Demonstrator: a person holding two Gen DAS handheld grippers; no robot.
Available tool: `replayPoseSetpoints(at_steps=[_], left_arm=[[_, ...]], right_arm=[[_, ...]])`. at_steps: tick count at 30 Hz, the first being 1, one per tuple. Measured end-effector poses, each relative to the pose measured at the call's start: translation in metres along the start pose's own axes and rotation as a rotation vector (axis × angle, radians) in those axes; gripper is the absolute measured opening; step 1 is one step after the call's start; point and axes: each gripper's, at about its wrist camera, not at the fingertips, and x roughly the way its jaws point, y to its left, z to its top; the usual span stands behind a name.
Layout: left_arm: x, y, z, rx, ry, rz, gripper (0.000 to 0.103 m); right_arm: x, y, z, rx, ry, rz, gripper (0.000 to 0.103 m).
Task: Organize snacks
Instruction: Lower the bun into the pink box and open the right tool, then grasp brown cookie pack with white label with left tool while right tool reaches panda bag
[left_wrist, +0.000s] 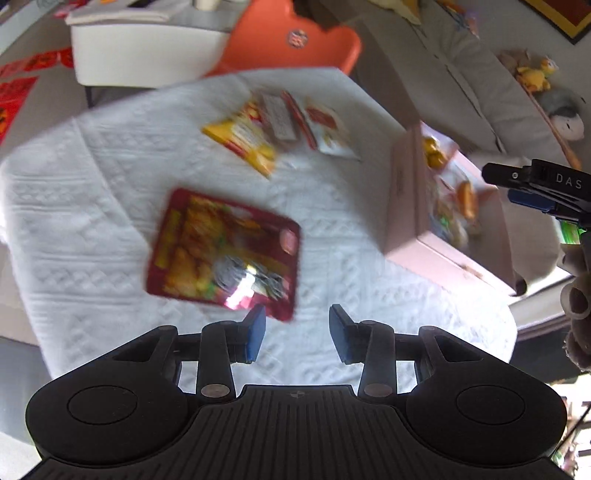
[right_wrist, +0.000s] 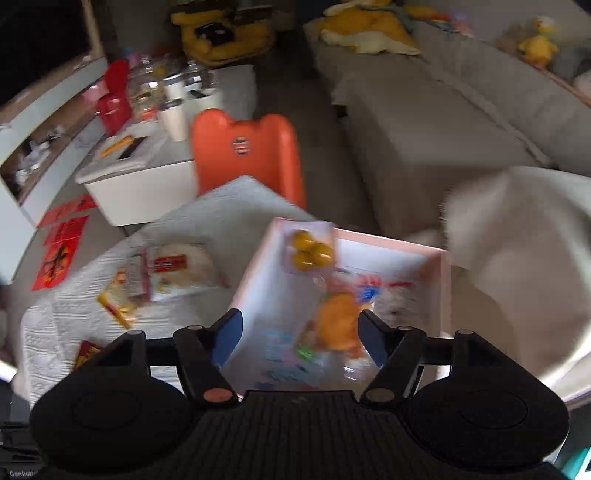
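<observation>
The left claw (left_wrist: 297, 334) is wide open and holds nothing; its two blue pads (left_wrist: 255, 338) stand well apart. Just ahead of it and a little to its left lies a flat dark-red rectangular snack packet (left_wrist: 225, 251) on the white textured cloth of the bench (left_wrist: 74, 229). The long axis of the packet runs away from the claw, a little tilted toward its left, and the near corner almost meets the left pad in the view. Farther ahead lie a yellow crinkled snack bag (left_wrist: 245, 142) and a white-and-red snack packet (left_wrist: 325, 127), close together, with their long axes slanting to the right. To the right of the claw stands an open pale pink cardboard box (left_wrist: 406, 192).

The right claw (right_wrist: 301, 338) is also wide open and empty. It hovers over the pink box, where a clear pack of round yellow snacks (right_wrist: 310, 251) and an orange snack bag (right_wrist: 338, 325) lie inside.
</observation>
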Motion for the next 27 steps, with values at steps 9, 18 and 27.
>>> replayPoseSetpoints(at_steps=[9, 18, 27], left_arm=[[-0.010, 0.045, 0.003, -0.093, -0.023, 0.042, 0.043], [-0.020, 0.090, -0.011, -0.216, -0.002, 0.062, 0.043], [-0.005, 0.084, 0.032, -0.158, -0.032, 0.029, 0.043]], right_arm=[[0.118, 0.106, 0.075, -0.096, 0.073, 0.154, 0.077], [0.211, 0.130, 0.095, -0.017, 0.210, 0.126, 0.072], [0.123, 0.155, -0.033, -0.289, 0.222, 0.249, 0.062]])
